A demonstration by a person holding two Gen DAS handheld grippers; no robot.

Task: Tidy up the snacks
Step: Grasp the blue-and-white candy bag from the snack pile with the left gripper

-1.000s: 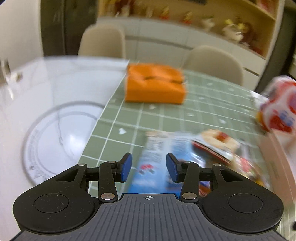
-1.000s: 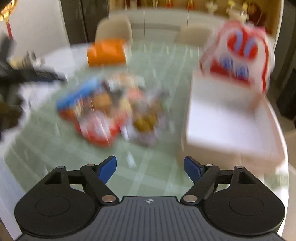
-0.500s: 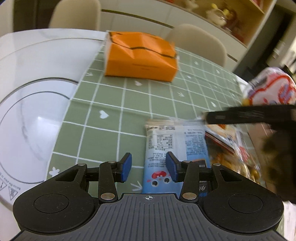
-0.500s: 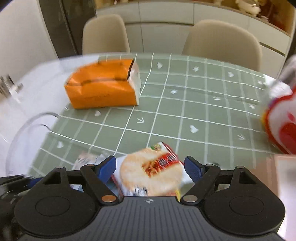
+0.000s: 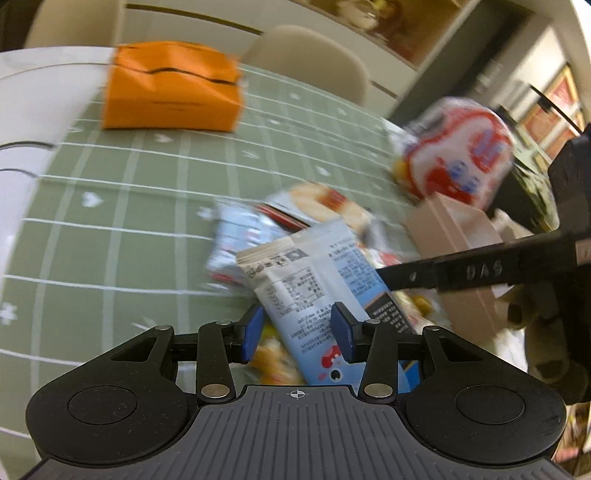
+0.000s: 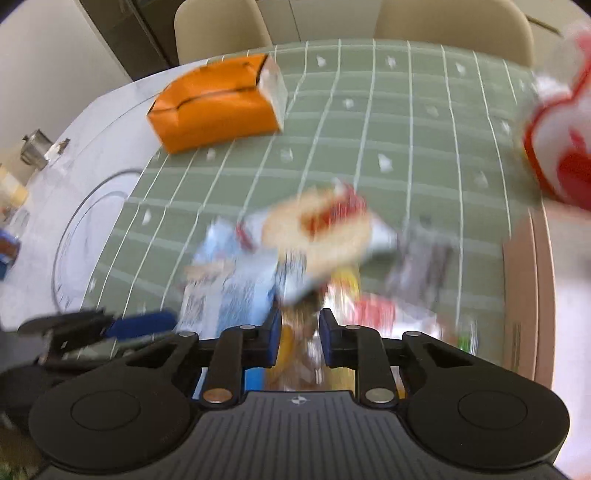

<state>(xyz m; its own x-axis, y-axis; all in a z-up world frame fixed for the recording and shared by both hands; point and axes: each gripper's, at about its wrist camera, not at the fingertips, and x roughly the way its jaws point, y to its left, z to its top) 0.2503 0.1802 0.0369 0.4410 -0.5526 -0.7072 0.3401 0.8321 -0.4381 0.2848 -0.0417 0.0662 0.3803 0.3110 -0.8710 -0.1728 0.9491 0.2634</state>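
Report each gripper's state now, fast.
Left gripper: shut on the blue-and-white snack packet, lifted off the pile.
Right gripper: jaws have just been closing; blurred wrappers between them, grip cannot be told.

We are looking at an orange tissue pack [image 5: 171, 86] lying in the upper left of the frame on a green grid-patterned mat [image 5: 122, 192] that is covering part of a white bench [image 6: 92, 122]. Two beige chairs [image 6: 221, 27] are standing behind the bench along the top edge. A small metal cup [image 6: 34, 146] is sitting at the far left edge of the right wrist view.
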